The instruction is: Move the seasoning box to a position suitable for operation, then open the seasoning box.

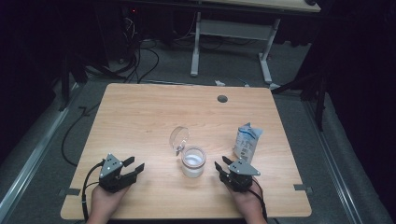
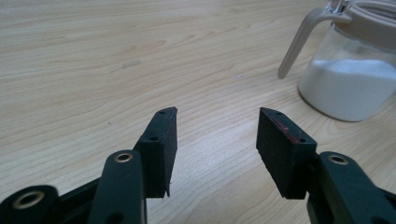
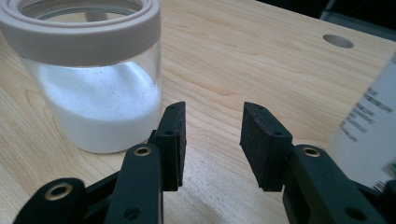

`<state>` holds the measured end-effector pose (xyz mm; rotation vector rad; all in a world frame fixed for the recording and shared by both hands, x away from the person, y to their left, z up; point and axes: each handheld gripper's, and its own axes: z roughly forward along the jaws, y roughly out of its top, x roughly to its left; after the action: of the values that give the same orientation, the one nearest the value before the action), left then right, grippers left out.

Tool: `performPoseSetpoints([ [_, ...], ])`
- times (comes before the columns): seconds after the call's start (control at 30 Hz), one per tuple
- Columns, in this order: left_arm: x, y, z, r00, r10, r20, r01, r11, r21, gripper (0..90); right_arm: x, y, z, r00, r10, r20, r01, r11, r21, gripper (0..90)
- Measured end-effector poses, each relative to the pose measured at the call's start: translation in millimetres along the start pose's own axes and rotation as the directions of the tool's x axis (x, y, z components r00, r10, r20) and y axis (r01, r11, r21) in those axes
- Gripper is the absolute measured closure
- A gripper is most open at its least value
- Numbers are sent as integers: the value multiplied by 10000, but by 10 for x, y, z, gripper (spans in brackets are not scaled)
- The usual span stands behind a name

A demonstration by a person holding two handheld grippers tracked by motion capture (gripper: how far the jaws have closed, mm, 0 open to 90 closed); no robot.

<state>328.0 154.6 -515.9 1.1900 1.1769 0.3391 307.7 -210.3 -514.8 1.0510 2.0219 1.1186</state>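
A glass jar (image 1: 193,161) partly filled with white powder stands near the middle of the wooden table (image 1: 140,112), its hinged clear lid (image 1: 179,138) swung open to the rear left. My left gripper (image 1: 134,164) rests low at the front left, open with nothing between its jaws; the left gripper view has it (image 2: 218,112) above bare wood, the jar (image 2: 348,84) off to the right. My right gripper (image 1: 222,162) sits just right of the jar, open and holding nothing. In its own view the right gripper (image 3: 212,106) points past the jar (image 3: 93,93), which is close on the left.
A white and blue pouch (image 1: 246,141) stands upright right of the jar, close behind my right gripper, and shows blurred as the pouch (image 3: 369,126) at the right. A round cable hole (image 1: 222,98) lies near the table's far edge. Cables and a desk frame (image 1: 233,28) are on the floor beyond.
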Motion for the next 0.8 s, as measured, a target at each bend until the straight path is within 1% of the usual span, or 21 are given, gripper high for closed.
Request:
performPoseSetpoints([
  [0.1,-23,-8,8,10000,30,-29,-30,10000,52,493,21,9,20,10000,-27,-82,27,10000,-22,634],
  [0.13,-46,-13,5,10000,-29,-25,29,10000,40,497,44,29,31,9998,-179,-114,178,9998,-56,648],
  [0.17,-46,-13,5,10000,-29,-25,29,10000,40,502,44,29,31,9998,-179,-114,178,9998,-56,648],
  [0.2,-56,-30,16,9998,-206,-36,207,9998,62,508,56,60,38,9998,-171,-95,170,9998,-105,649],
  [0.23,-57,-38,30,9997,-240,-61,240,9997,90,510,56,67,51,9999,-95,-125,94,9999,-136,650],
  [0.27,-57,-38,30,9997,-240,-61,240,9997,90,514,56,67,51,9999,-95,-125,94,9999,-136,650],
  [0.3,-62,-49,58,9997,-189,-140,191,9997,125,514,57,70,63,9999,-28,-142,27,9999,-134,653],
  [0.33,-67,-46,105,9998,-47,-172,50,9998,166,522,67,72,94,9998,27,-209,-28,10000,-41,670],
  [0.37,-67,-46,105,9998,-47,-172,50,9998,166,527,67,72,94,9998,27,-209,-28,10000,-41,670],
  [0.4,-80,-26,155,9998,-114,-131,115,9999,117,529,80,75,104,9997,-39,-228,41,10000,78,725],
  [0.43,-80,-26,155,9998,-114,-131,115,9999,117,529,80,75,104,9997,-39,-228,41,10000,78,725],
  [0.47,-113,-15,205,9999,-105,-103,106,9999,88,529,66,89,105,9989,149,-434,-144,9998,112,738],
  [0.5,-113,-15,205,9999,-105,-103,106,9999,88,529,66,89,105,9989,149,-434,-144,9998,112,738],
  [0.53,-153,-6,240,9999,-93,-91,94,9999,65,532,44,97,104,9979,337,-560,-328,9993,166,740],
  [0.6,-193,2,269,9999,1,-134,-1,10000,25,536,32,89,104,9978,354,-559,-347,9993,128,739],
  [0.63,-214,10,276,9999,7,-124,-7,10000,3,544,32,85,96,9975,393,-594,-385,9992,146,739],
  [0.67,-236,17,283,9999,-32,-118,31,10000,-56,549,29,81,89,9974,326,-638,-318,9994,132,739],
  [0.7,-236,17,283,9999,-32,-118,31,10000,-56,553,34,77,82,9977,317,-597,-310,9994,132,739],
  [0.73,-274,26,298,9999,-17,-127,17,10000,-44,556,32,73,76,9974,339,-630,-331,9994,137,739],
  [0.8,-297,32,303,9999,-16,-101,15,10000,-59,555,27,72,68,9973,349,-642,-342,9993,126,738],
])
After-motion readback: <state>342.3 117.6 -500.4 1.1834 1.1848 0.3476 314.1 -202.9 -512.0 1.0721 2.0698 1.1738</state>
